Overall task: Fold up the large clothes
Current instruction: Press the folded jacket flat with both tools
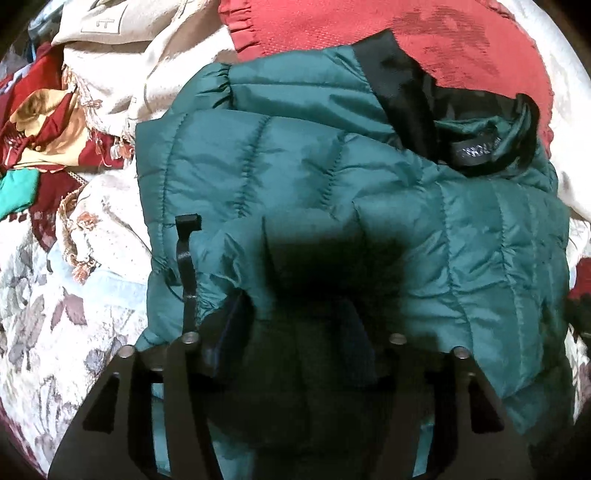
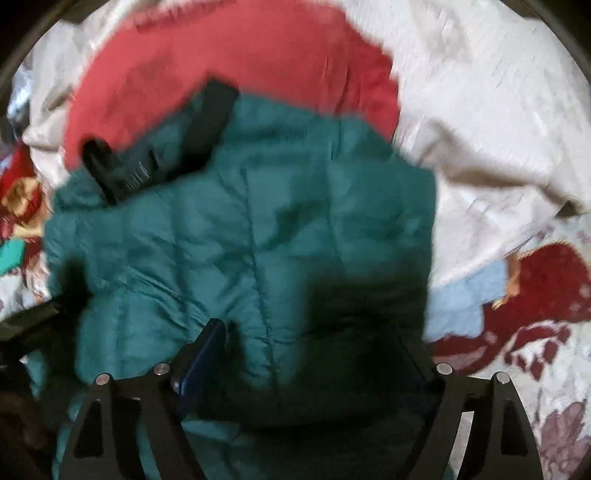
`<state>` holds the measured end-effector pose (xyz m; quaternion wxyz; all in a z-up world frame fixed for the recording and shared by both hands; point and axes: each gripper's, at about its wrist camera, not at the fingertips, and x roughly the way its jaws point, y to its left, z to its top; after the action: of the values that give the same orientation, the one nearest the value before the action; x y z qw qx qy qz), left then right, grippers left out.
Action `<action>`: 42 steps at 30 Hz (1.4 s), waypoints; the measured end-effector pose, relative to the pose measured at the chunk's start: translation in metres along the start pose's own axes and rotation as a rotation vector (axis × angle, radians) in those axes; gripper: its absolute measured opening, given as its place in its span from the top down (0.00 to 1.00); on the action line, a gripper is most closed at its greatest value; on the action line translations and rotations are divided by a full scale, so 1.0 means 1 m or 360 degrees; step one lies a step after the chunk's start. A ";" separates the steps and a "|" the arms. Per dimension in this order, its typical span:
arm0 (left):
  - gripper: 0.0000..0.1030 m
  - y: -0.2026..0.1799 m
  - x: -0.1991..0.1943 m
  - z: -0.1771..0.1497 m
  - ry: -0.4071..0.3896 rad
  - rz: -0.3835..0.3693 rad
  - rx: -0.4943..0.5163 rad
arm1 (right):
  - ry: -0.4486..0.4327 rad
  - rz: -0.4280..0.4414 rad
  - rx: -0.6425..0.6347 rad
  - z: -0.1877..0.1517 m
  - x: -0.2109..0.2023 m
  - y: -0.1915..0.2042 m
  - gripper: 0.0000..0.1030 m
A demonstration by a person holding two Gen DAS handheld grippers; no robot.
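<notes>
A teal quilted puffer jacket lies folded on the bed, its black collar lining and label turned up at the far end. My left gripper is low over the jacket's near edge. Its jaws stand apart, with padded fabric bulging between them and no pad pressing on it. My right gripper hovers over the same near edge with its jaws wide apart. Teal fabric lies between them, loose. That view is blurred. A thin black strap sticks up at the jacket's left edge.
A red cloth lies beyond the jacket. Cream fabric surrounds it. A pile of red, gold and green clothes sits at the left. The floral bedspread shows on both sides.
</notes>
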<state>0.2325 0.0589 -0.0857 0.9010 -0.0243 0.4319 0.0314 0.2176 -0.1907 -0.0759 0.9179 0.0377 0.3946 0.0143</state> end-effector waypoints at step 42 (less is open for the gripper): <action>0.34 -0.003 -0.043 -0.002 -0.0186 0.0040 0.0034 | 0.0252 -0.0071 -0.0116 -0.120 -0.049 -0.003 0.00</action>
<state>0.2041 0.0543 -0.0536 0.9245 -0.0075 0.3792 0.0394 0.0969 -0.1891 -0.1228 0.8847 -0.0057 0.4660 0.0112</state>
